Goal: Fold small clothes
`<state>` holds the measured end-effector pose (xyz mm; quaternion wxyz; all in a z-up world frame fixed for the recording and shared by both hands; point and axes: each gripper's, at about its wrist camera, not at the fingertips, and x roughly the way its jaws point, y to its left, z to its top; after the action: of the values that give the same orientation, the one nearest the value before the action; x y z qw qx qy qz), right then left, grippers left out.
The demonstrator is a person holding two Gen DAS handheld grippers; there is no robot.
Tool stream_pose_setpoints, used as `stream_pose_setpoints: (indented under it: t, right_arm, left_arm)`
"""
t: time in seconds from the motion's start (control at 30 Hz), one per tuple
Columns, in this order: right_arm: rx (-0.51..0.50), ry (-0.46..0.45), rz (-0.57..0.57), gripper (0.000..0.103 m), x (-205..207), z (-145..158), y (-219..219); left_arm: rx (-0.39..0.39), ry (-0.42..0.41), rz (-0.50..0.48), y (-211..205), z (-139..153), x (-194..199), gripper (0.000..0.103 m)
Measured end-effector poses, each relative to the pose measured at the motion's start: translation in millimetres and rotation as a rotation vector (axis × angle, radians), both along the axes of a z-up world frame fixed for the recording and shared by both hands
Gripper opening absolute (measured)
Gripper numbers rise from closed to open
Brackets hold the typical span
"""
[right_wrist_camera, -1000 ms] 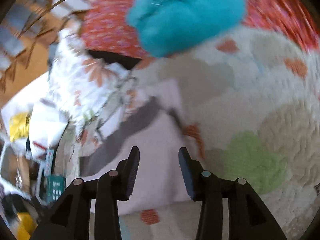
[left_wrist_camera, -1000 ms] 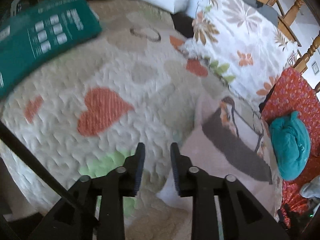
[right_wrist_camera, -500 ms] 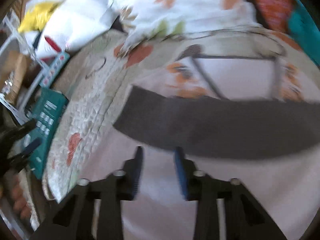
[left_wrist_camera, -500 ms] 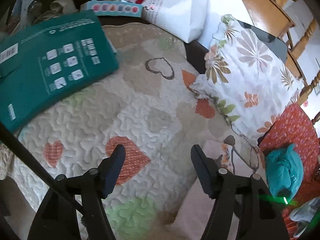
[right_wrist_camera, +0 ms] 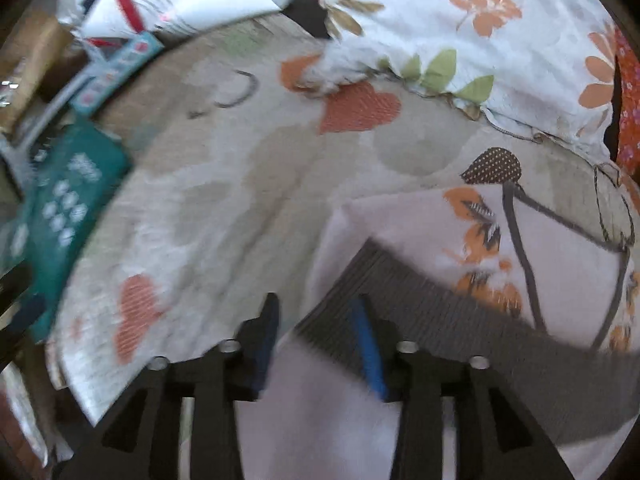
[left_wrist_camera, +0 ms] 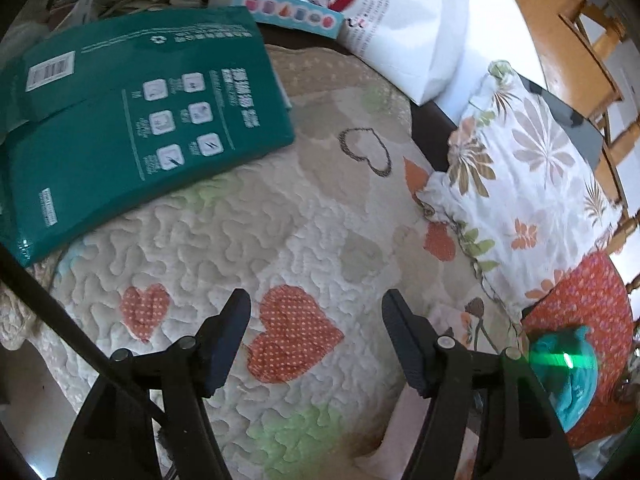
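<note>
A pale pink garment (right_wrist_camera: pixel 420 224) with a grey band (right_wrist_camera: pixel 460 320) and orange flower prints lies flat on the heart-patterned quilt (right_wrist_camera: pixel 224 184). My right gripper (right_wrist_camera: pixel 316 307) hovers over the garment's left edge, where the grey band ends. Its jaws are opening and the pads press on nothing. In the left wrist view only a corner of the garment (left_wrist_camera: pixel 454 314) shows behind the right finger. My left gripper (left_wrist_camera: pixel 317 306) stands open over an orange heart on the quilt (left_wrist_camera: pixel 304 232), to the left of the garment, with nothing between its fingers.
A green box (left_wrist_camera: pixel 132 120) lies on the quilt's far left. A floral pillow (left_wrist_camera: pixel 528 184) borders the right side, with a white bag (left_wrist_camera: pixel 400 28) behind it. A teal bundle (left_wrist_camera: pixel 568 384) sits on a red patterned cloth (left_wrist_camera: pixel 588 300). Wooden chairs (left_wrist_camera: pixel 600 40) stand beyond.
My left gripper opened wide and drew back left, off the garment's edge. My right gripper swung from the teal bundle across to the garment, narrowed over the grey band, then widened again.
</note>
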<state>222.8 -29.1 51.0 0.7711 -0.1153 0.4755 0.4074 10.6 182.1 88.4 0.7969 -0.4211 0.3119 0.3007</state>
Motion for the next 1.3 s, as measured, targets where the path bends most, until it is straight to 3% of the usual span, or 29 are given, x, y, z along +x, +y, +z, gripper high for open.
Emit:
stream_pose_setpoints:
  t: [0.17,0.27,0.37,0.43,0.5,0.53,0.6,0.77,0.87,1.0,1.13,1.3]
  right_arm:
    - [-0.031,-0.017,0.129,0.069,-70,2,-4]
    - [-0.131,-0.099,0.165,0.072,-101,-14,9]
    - [-0.288,-0.242,0.157,0.071,-119,-36,21]
    - [-0.318,-0.297,0.107,0.067,-119,-41,20]
    - [-0.320,-0.310,0.048,0.033,-114,-40,14]
    - [-0.340,-0.321,0.012,0.028,-110,-42,10]
    - [-0.348,-0.319,-0.002,0.027,-105,-47,5]
    - [-0.412,-0.439,0.043,0.026,-119,-55,13]
    - [-0.361,-0.390,0.027,0.014,-114,-48,5]
    - [-0.175,-0.244,-0.051,0.012,-93,-17,-36]
    - [0.040,-0.136,-0.195,0.011,-52,29,-124]
    - [0.189,-0.089,-0.436,0.011,-5,47,-275]
  left_arm:
    - [-0.040,-0.015,0.056,7,-6,-14,0.067]
    - [-0.055,-0.016,0.082,10,-10,-20,0.067]
    - [-0.062,-0.018,0.083,11,-11,-22,0.067]
    - [-0.051,-0.021,0.075,9,-9,-22,0.067]
    - [-0.028,-0.023,0.072,7,-5,-22,0.067]
    - [-0.018,-0.022,0.072,6,-3,-22,0.067]
    - [-0.007,-0.019,0.066,3,-2,-19,0.067]
    - [-0.006,-0.002,0.039,-7,-5,-11,0.067]
    - [0.006,0.003,0.028,-14,-3,-8,0.067]
    - [0.039,-0.002,0.005,-28,5,-1,0.067]
    - [0.059,0.009,-0.048,-51,8,14,0.067]
    - [0.092,0.041,-0.167,-99,4,45,0.067]
